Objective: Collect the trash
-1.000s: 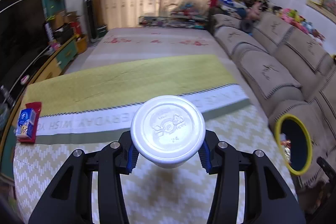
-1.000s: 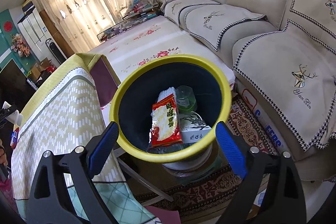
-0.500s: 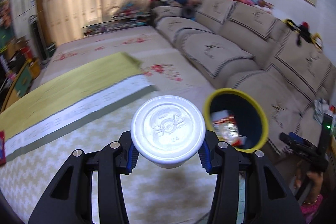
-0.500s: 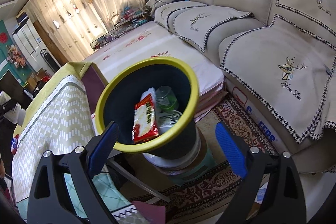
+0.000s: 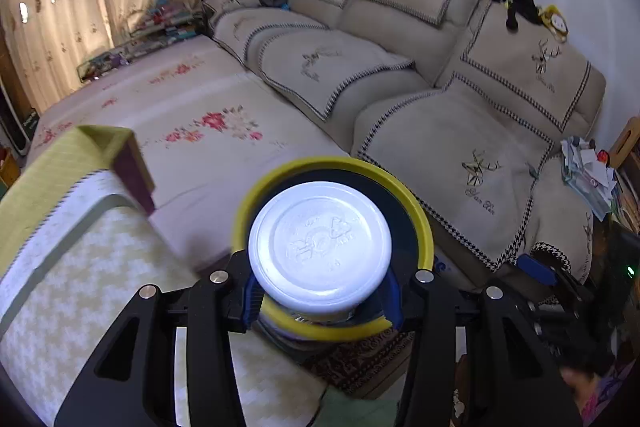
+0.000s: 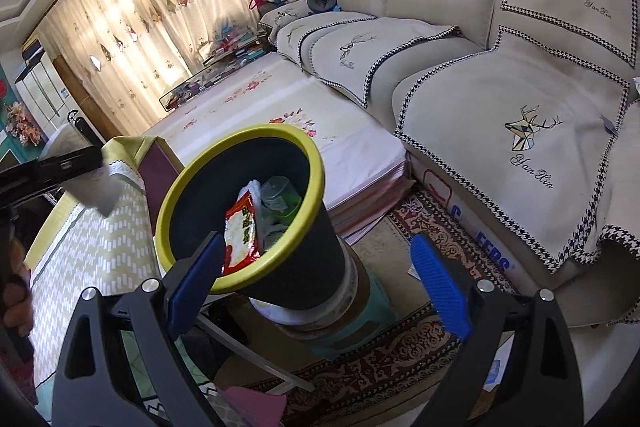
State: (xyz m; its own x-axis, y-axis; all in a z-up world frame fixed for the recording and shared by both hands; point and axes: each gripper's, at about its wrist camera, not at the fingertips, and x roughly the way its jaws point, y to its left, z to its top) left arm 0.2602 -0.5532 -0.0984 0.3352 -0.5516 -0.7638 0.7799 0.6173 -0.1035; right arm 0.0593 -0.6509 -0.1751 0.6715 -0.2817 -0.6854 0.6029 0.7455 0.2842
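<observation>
White plastic cup carried to the bin, release pending

Left wrist view: the left gripper (image 5: 320, 291) is clamped on a white cup (image 5: 320, 247), whose round base faces the camera. 1 second ago the cup sat in front of the patterned tablecloth with the bin far off to the side; now the yellow-rimmed bin (image 5: 424, 227) rings the cup directly behind it, so the swing across looks finished and letting go seems the likely next step. Right wrist view: the right gripper (image 6: 316, 283) hangs wide and empty just beside the bin (image 6: 244, 135), having drifted off it, since the bin has shifted leftward in frame. Inside lie a red snack wrapper (image 6: 242, 233) and a clear bottle (image 6: 280, 195). The cup (image 6: 90, 175) appears beside the rim, over the tablecloth (image 6: 80, 251) edge, blurred.
</observation>
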